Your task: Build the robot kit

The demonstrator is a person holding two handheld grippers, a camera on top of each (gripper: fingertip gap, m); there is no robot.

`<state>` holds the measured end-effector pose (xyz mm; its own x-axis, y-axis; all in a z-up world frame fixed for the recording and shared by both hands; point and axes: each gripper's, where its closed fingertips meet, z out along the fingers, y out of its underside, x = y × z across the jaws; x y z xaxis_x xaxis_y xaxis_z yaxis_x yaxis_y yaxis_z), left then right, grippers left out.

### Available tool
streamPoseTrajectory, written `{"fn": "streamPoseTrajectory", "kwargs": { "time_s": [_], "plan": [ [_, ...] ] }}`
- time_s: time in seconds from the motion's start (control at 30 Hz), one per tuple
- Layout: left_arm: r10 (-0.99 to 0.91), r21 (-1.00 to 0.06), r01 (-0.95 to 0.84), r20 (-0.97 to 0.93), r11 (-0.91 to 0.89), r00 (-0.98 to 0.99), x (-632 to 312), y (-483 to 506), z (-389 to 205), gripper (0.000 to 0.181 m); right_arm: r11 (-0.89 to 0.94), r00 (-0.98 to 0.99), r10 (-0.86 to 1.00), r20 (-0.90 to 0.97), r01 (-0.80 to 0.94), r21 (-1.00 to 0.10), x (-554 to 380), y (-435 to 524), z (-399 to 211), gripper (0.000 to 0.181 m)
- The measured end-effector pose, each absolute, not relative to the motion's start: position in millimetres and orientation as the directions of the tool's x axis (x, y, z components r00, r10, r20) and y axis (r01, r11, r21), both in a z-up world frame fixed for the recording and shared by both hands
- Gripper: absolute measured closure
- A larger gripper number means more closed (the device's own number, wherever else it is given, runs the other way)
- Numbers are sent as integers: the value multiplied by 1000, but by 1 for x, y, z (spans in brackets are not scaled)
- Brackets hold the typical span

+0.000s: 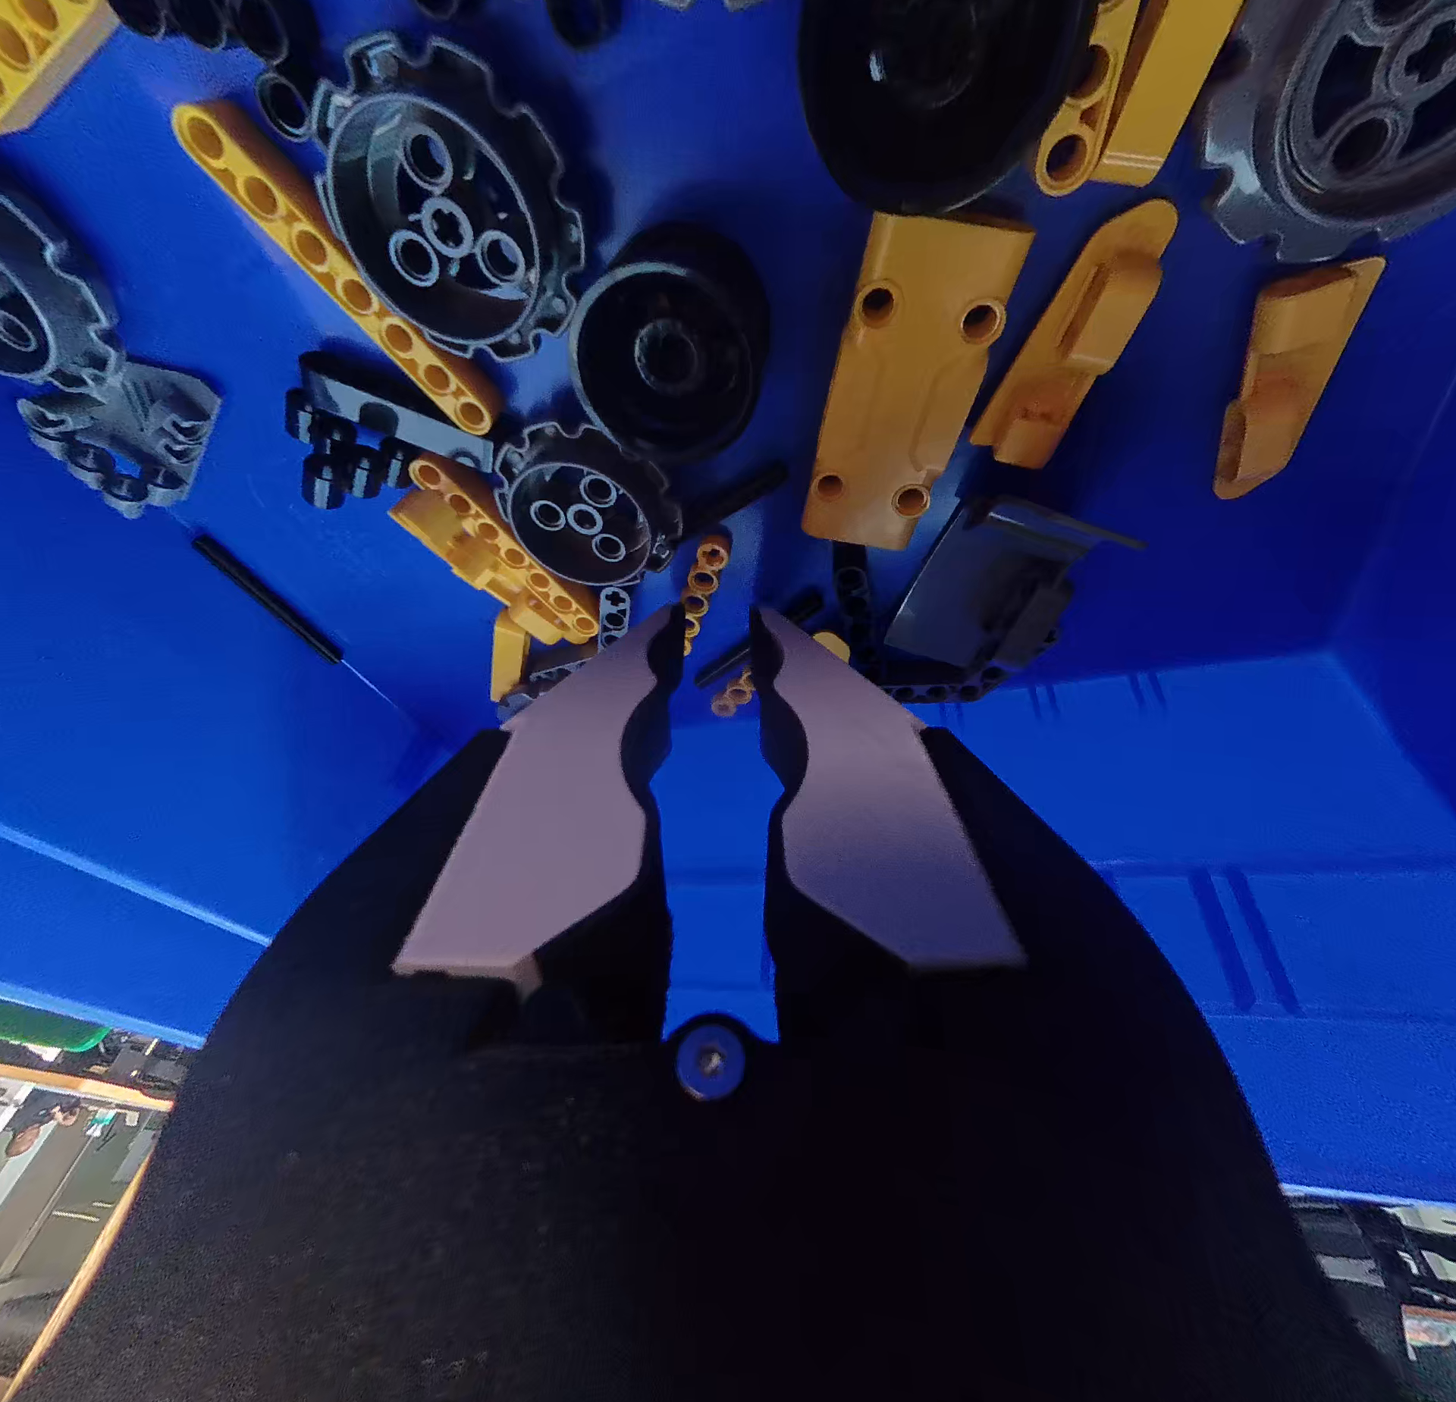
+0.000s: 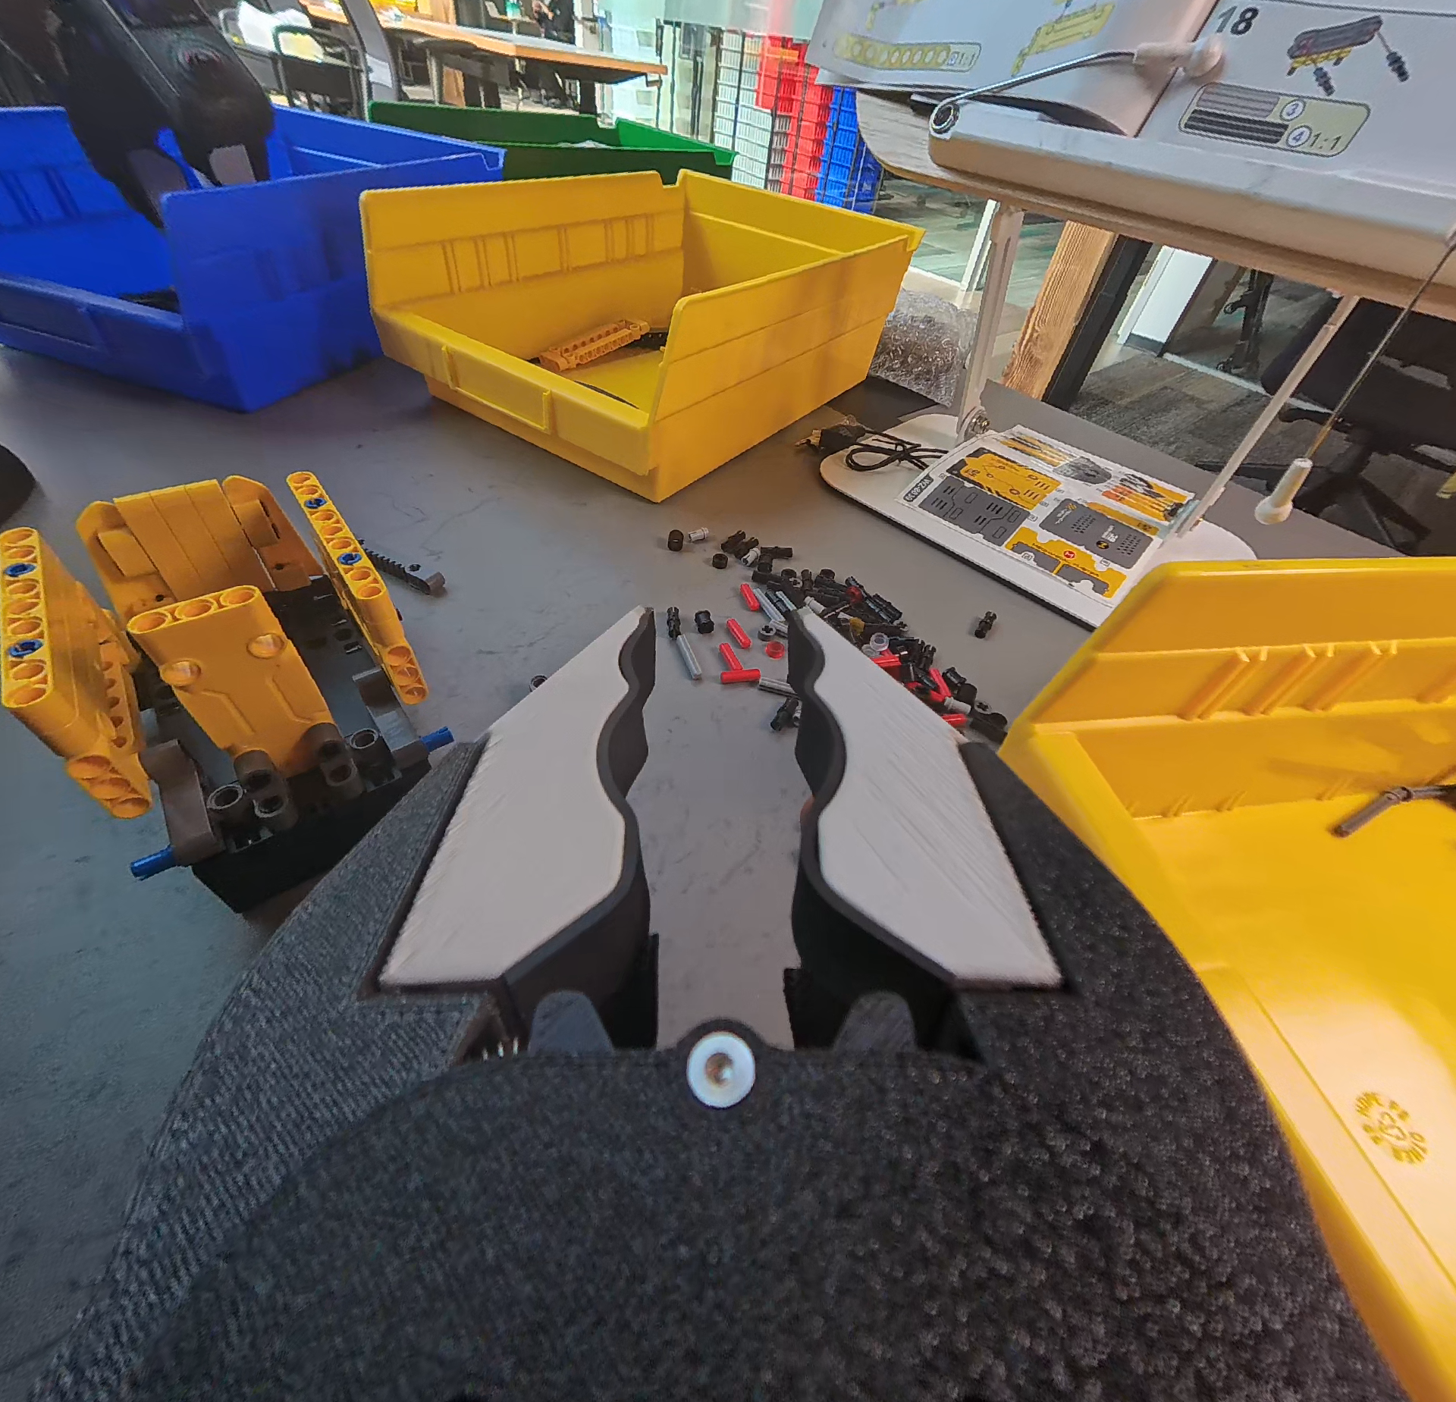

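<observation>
The left hand-held gripper (image 1: 713, 616) reaches into the blue bin (image 1: 1182, 931), jaws a little apart and empty, over a small yellow beam (image 1: 703, 576). The right hand-held gripper (image 2: 721, 624), open and empty, hovers over small pins (image 2: 827, 631) on the bench (image 2: 512, 513).

A small yellow holed beam (image 1: 703, 590) lies on the blue bin (image 1: 236, 734) floor just ahead of the open left gripper (image 1: 713, 616). Loose black, red and grey pins (image 2: 827, 624) lie scattered on the table (image 2: 512, 513) just beyond the open right gripper (image 2: 721, 624).

Both tongs (image 1: 713, 616) (image 2: 721, 620): pale wavy-edged fingers, black inner pads; dark textured body; one central screw.
</observation>
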<state>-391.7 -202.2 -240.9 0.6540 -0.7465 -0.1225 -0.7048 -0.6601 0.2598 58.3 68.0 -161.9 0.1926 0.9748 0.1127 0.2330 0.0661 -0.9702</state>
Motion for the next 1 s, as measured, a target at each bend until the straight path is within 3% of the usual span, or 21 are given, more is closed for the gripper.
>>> {"fn": "streamPoseTrajectory", "kwargs": {
  "time_s": [0.47,0.57,0.67,0.8,0.87,1.0],
  "plan": [
    [-709,226,-674,-148,-703,690,-387,-201,-233,179,102,172,974,148,252,-962,58,64,-164,148],
    [-667,85,-669,-242,-738,705,-370,-181,-202,179,109,169,973,155,254,-961,58,63,-164,148],
    [-615,-151,-667,-281,-730,737,-322,-152,-156,179,107,167,974,152,250,-962,58,62,-163,149],
    [-697,-431,-641,-38,-635,716,-193,-141,-127,179,114,169,973,158,247,-962,58,62,-161,149],
    [-768,-477,-646,104,-596,632,-124,-150,-137,179,118,168,972,161,244,-963,59,62,-160,149],
    [-826,-470,-680,298,-563,478,-30,-170,-186,179,126,164,972,168,242,-962,59,60,-159,149]
  ]
}}
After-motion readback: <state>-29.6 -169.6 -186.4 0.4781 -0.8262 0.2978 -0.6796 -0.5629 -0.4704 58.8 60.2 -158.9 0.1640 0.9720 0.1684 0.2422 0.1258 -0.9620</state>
